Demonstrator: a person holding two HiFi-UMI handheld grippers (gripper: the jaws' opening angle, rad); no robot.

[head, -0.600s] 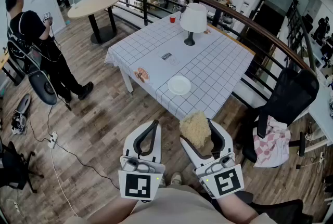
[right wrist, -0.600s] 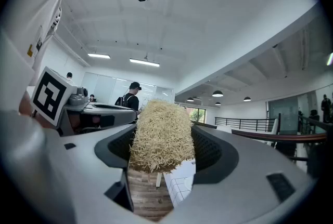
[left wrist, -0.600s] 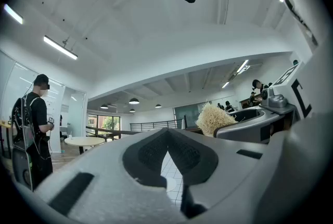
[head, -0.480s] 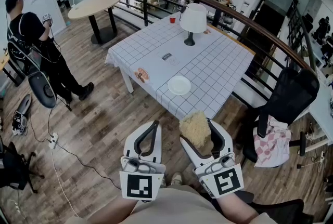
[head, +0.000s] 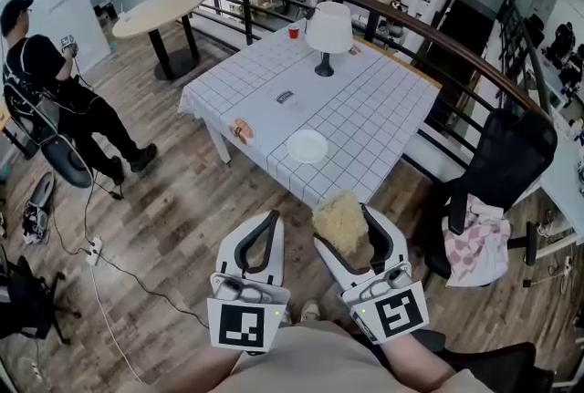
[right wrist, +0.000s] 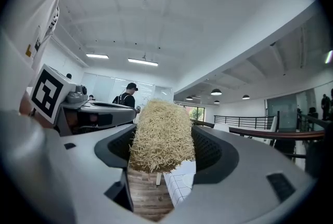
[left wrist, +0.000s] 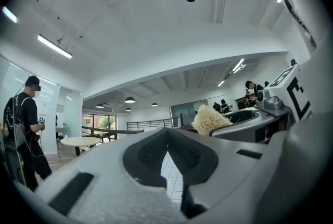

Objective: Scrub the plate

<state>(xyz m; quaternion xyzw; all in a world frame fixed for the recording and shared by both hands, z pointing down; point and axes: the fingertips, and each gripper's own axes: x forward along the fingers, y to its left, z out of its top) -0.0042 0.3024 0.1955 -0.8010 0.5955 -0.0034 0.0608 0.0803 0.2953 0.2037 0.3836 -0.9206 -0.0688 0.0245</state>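
A white plate (head: 307, 146) lies near the front edge of the checked-cloth table (head: 365, 118), well ahead of both grippers. My right gripper (head: 342, 220) is shut on a straw-coloured fibre scrubber (head: 340, 222), held low in front of my body over the wood floor. The scrubber (right wrist: 161, 137) fills the gap between the jaws in the right gripper view, with a corner of the table below it. To its left, my left gripper (head: 270, 219) is shut with nothing in it; its tips (left wrist: 167, 134) meet. From the left gripper view the scrubber (left wrist: 209, 119) shows at the right.
On the table stand a white lamp (head: 328, 29), a red cup (head: 294, 32), a small dark card (head: 285, 96) and an orange item (head: 240, 129). A black office chair (head: 500, 168) with a pink checked cloth (head: 476, 245) is at the right. A person (head: 41, 77) stands left, near a round table (head: 172, 5).
The head view has shifted a little, so the table and plate sit slightly more to the left. Both grippers hold the same pose and the scrubber stays gripped.
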